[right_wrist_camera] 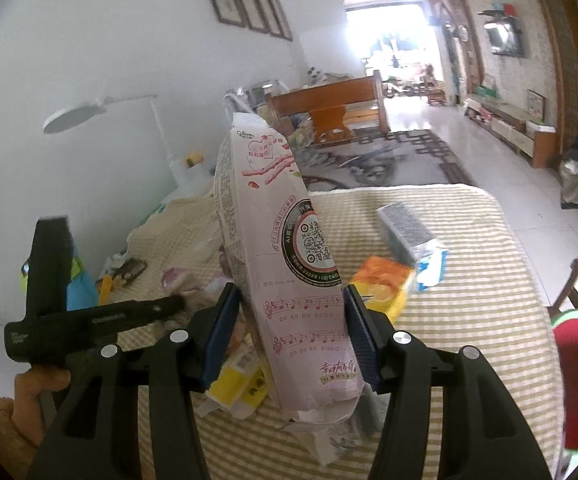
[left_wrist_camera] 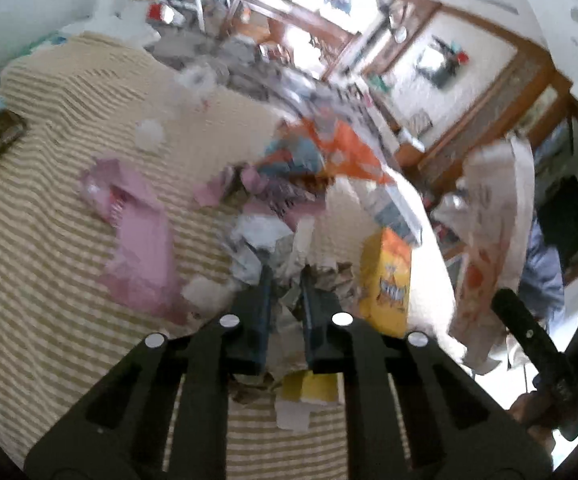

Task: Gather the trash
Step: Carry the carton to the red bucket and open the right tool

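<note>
- Although one piece of trash is in hand, the job looks far from finished: the right gripper (right_wrist_camera: 292, 330) has its two blue pads pressed on either side of a flattened pink snack box (right_wrist_camera: 285, 264), which stands nearly upright between them, lifted above the striped tablecloth (right_wrist_camera: 469, 320).
- Much litter is left on the table: a pile of crumpled paper and wrappers (left_wrist_camera: 265, 236), a pink torn carton (left_wrist_camera: 137, 240), an orange wrapper (left_wrist_camera: 341, 152), a yellow box (left_wrist_camera: 387, 280), and, in the right wrist view, a grey-and-blue carton (right_wrist_camera: 413, 236) further back.
- No bin or bag for the trash is clearly seen; a pale sheet or bag (left_wrist_camera: 493, 248) hangs at the right of the left wrist view, too blurred to name.
- The left gripper (left_wrist_camera: 285, 292) is aimed down into the pile, its jaws a narrow gap apart with scraps of paper between them; with the blur I cannot tell whether it grips anything.
- In the right wrist view the left tool sits low at the left, held by a hand (right_wrist_camera: 37, 384) in a fuzzy tan sleeve.
- The right gripper points forward across the table, held level with the box tilted slightly left.
</note>
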The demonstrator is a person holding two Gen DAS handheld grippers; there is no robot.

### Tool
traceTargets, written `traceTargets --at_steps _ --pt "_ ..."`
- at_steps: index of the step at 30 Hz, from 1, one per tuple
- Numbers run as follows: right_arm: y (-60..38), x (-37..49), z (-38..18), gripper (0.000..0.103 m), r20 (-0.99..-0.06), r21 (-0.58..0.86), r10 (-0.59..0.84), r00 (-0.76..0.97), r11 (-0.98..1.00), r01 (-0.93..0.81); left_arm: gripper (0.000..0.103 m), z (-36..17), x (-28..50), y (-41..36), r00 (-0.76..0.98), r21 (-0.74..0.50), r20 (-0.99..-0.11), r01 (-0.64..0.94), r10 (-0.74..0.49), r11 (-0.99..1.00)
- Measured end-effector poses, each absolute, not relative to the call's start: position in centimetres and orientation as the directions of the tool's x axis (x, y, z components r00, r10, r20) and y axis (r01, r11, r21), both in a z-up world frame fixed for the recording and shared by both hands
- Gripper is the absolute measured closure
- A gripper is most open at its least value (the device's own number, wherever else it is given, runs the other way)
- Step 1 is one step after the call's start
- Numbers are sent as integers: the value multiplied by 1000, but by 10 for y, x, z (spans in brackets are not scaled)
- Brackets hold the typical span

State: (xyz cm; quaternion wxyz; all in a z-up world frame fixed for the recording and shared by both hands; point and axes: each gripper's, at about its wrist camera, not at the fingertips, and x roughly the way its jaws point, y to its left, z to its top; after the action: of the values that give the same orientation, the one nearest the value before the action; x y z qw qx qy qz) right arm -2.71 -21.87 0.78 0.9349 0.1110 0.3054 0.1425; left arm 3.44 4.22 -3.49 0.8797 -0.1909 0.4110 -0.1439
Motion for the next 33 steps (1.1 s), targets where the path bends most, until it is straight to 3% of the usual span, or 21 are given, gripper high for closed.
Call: traceTargets --at_steps 7,12,19,28,30,32,33 --pt "-328 -66 27 51 -530 389 191 826 920 37 92 -4 12 29 734 -350 -589 147 -340 925" --pt "-417 -100 4 51 -606 423 33 794 859 287 92 25 -4 -21 701 -439 -500 301 -509 846" --pt "-472 -127 -55 51 -697 505 23 716 725 468 92 6 10 -185 411 -467 -587 532 -698 706" --pt "-510 -130 -96 50 -751 550 88 654 633 546 91 -41 14 -349 152 -389 -747 690 -648 611" --pt "-513 -131 -104 50 -755 567 113 646 608 556 77 -47 13 -362 135 -377 -767 696 -628 611" --pt "-515 -132 -110 50 -753 586 137 644 586 560 22 -47 15 -362 131 -391 -768 680 -627 620" --pt "-516 -133 -111 50 -753 589 141 643 580 563 20 -44 15 -357 161 -402 -744 667 -648 628"
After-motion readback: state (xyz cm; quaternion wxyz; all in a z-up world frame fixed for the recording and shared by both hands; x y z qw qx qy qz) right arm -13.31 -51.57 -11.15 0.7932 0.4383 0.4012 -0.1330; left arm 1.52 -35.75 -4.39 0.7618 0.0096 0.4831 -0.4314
